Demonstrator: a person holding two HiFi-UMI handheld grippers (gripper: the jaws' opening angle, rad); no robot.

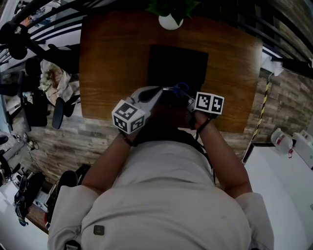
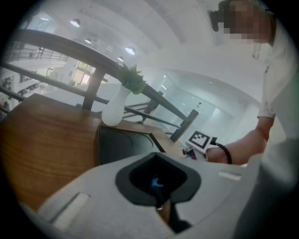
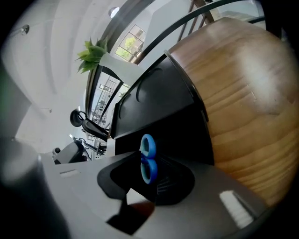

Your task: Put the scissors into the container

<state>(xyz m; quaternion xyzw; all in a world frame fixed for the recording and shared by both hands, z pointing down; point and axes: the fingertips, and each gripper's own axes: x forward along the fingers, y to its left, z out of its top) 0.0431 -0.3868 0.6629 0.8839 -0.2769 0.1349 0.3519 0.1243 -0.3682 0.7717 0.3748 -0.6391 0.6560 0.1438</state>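
- Scissors [image 1: 180,88] aloft between the two tools, over the near part of the container [image 1: 168,61], close to the table's near edge, not yet inside.
- Blue handle loops seated between the jaws of the right gripper [image 1: 190,99], set narrow and judged to be gripping them.
- Blade end reaching across to the left gripper [image 1: 158,91], jaws almost together, apparently pinched on the metal.
- Step in hand, as judged: lowering into the container.
- Advisable to carry both ends forward past the near wall and keep the blades level and shut.
- Best set down on the container floor before easing either grip, blade end released first to avoid snagging the rim.
- Scissors: glossy blue plastic loops, oval in shape; slim bright steel blades. Likely to skid on a smooth floor if dropped.
- Container: black, matt, rectangular, with a moulded curve on its floor; depth hard to judge; placed mid-table.
- Table [image 1: 107,58]: warm brown wood grain, rounded corners, slight sheen.
- White bulbous vase [image 1: 170,21] with spiky green plant [image 1: 173,7] at the far edge, well apart from the work.
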